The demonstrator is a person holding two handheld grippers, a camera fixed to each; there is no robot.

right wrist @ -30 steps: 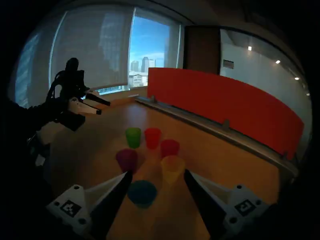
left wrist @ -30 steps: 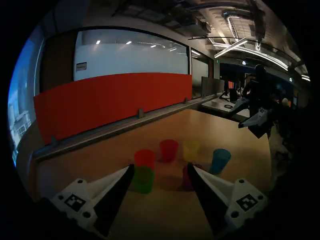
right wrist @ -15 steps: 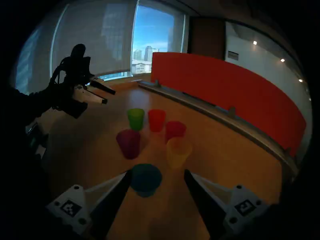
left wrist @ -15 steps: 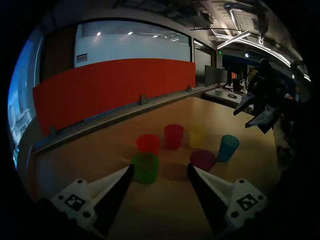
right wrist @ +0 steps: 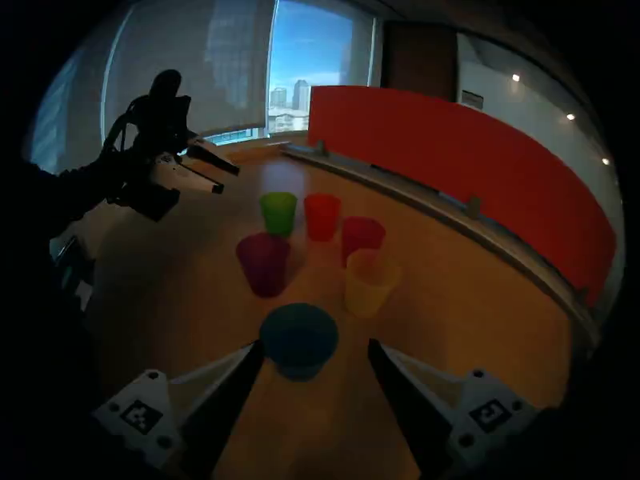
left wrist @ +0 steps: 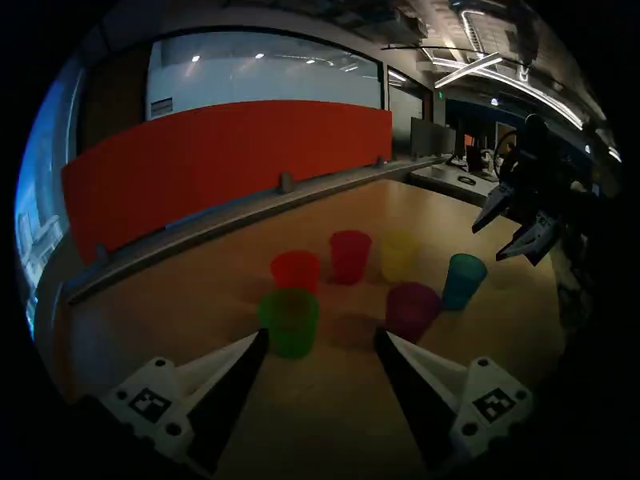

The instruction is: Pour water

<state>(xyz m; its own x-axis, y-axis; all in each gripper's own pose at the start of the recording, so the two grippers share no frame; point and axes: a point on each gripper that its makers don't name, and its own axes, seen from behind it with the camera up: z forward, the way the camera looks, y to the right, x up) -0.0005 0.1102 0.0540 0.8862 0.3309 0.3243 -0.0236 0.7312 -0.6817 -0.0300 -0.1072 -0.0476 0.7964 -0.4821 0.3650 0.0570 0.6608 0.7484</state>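
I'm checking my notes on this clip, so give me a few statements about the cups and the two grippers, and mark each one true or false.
1. Six cups stand on the table. True.
2. The right gripper is shut on the teal cup. False: its fingers are open and press on nothing.
3. The green cup lies on its side. False: it stands upright.
4. The left gripper is open and holds nothing. True.

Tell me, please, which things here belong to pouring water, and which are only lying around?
For the job: green cup, orange cup, red cup, yellow cup, teal cup, purple cup; left gripper, right gripper, both open.

Only around: red partition, window, table.
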